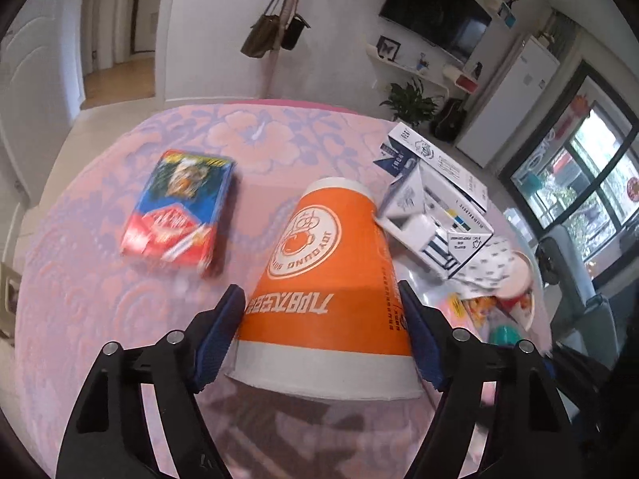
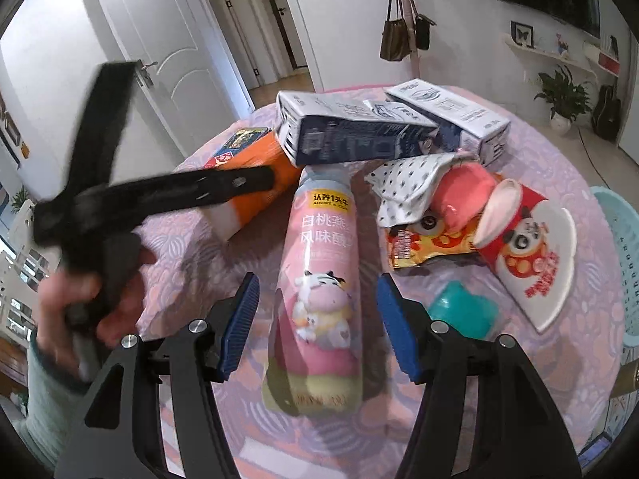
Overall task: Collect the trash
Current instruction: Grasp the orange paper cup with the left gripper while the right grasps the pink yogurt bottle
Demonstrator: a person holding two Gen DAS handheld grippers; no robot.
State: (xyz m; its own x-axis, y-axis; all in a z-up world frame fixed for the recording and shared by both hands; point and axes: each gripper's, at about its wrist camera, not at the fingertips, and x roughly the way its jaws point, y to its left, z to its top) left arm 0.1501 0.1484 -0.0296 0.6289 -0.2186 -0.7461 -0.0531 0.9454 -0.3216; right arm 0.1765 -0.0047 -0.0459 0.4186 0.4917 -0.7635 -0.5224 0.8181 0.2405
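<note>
An orange paper cup (image 1: 319,263) lies tilted on the pink floral tablecloth (image 1: 100,279), wide white rim toward the camera. My left gripper (image 1: 321,327) is shut on it, one blue pad against each side near the rim. In the right wrist view the same cup (image 2: 259,195) shows under the blurred left gripper, which a hand (image 2: 80,299) holds. A pink drink bottle (image 2: 315,279) lies lengthwise between the fingers of my right gripper (image 2: 319,323). That gripper is open, with a gap between each pad and the bottle.
Two white-and-navy cartons (image 2: 351,135) (image 2: 451,115) are piled at the back. A crumpled dotted paper (image 2: 407,183), a snack wrapper (image 2: 423,251), a red panda cup (image 2: 523,247) and a teal cap (image 2: 459,311) lie right. A colourful pack (image 1: 179,207) lies left. A teal basket (image 2: 623,247) stands beside the table.
</note>
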